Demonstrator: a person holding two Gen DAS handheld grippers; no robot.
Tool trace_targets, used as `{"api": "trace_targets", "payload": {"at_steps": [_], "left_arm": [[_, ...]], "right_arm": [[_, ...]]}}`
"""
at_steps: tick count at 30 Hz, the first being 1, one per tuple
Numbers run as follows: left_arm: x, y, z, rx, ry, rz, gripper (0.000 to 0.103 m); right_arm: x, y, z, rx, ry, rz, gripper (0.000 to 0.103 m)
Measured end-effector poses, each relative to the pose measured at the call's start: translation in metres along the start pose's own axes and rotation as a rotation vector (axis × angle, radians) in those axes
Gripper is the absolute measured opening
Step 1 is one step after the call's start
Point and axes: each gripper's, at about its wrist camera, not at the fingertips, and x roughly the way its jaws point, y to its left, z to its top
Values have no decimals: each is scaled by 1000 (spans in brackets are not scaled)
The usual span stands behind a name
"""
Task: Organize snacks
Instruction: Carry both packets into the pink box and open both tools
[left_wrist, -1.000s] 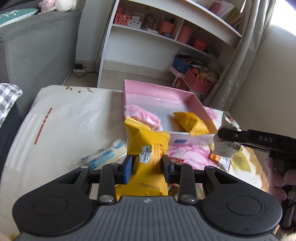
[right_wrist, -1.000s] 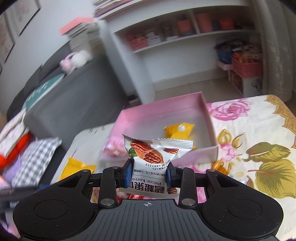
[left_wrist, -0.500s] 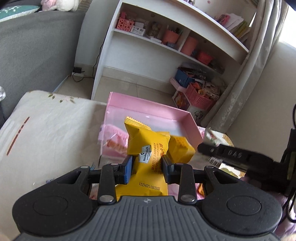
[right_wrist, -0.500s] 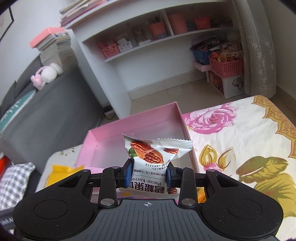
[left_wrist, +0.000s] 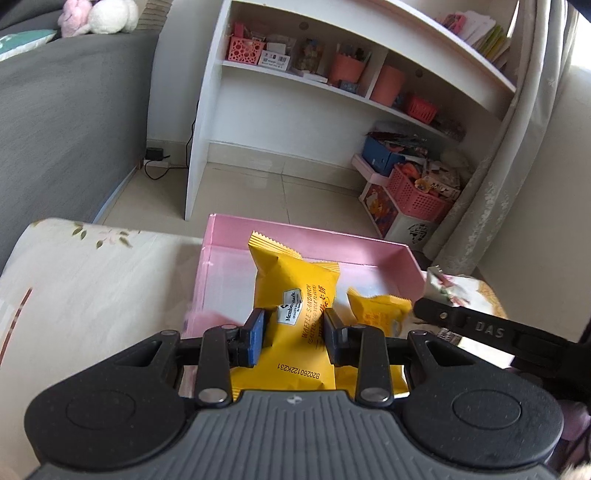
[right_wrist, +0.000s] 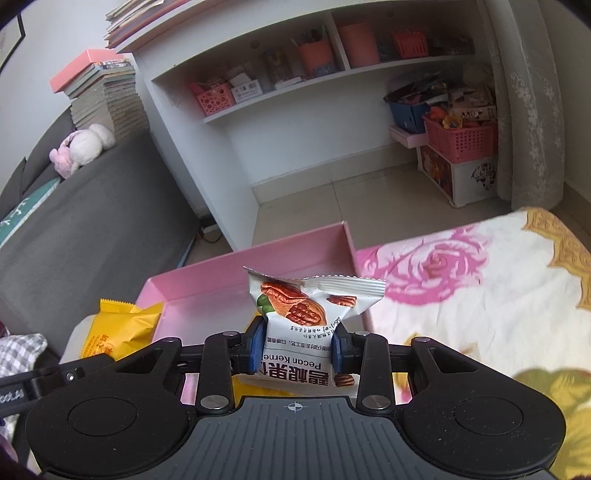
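Note:
My left gripper (left_wrist: 293, 334) is shut on a yellow waffle sandwich packet (left_wrist: 291, 295), held upright over the pink box (left_wrist: 306, 238). A second yellow packet (left_wrist: 376, 310) lies inside the box to its right. My right gripper (right_wrist: 297, 349) is shut on a white pecan kernel packet (right_wrist: 306, 314), hanging above the box's (right_wrist: 258, 258) near right part. In the left wrist view the right gripper's black finger (left_wrist: 476, 325) reaches in from the right with the white packet (left_wrist: 443, 286). The yellow packet (right_wrist: 118, 325) shows at the left of the right wrist view.
The pink box sits on a flower-printed tablecloth (right_wrist: 461, 291). Behind stand a white shelf unit (left_wrist: 314, 92) with baskets and pots, a grey sofa (left_wrist: 55, 122), a pink basket (right_wrist: 461, 136) on the floor and a curtain (right_wrist: 524, 103).
Both grippers have moved forward with their packets, from in front of the pink box to over it. The box now sits closer and lower in both views.

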Motion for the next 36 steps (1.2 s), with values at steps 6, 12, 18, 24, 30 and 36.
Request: {"api": "trace_targets", "payload": {"at_steps": [6,12,18,24,30,36], "left_arm": [[26,-11,6,33,-1,32,30],[44,-13,9,39,3,63,30],[47,-9,9,12,-40,99,30],[52,-11,13,23,-47,104,30],[49,-15,13,48,-72,112,55],[41,-21,13,115,-66,126,77]], "right_arm": [[14,-13,10,6,0,53,34],[24,-16,13,16,-3,76,34],[32,-14,17,11,-7,90,34],[37,-9,20,-2,-22,112,37],[28,-14,23,27,-64,148,77],[17,-19,30,91,-82,175,84]]}}
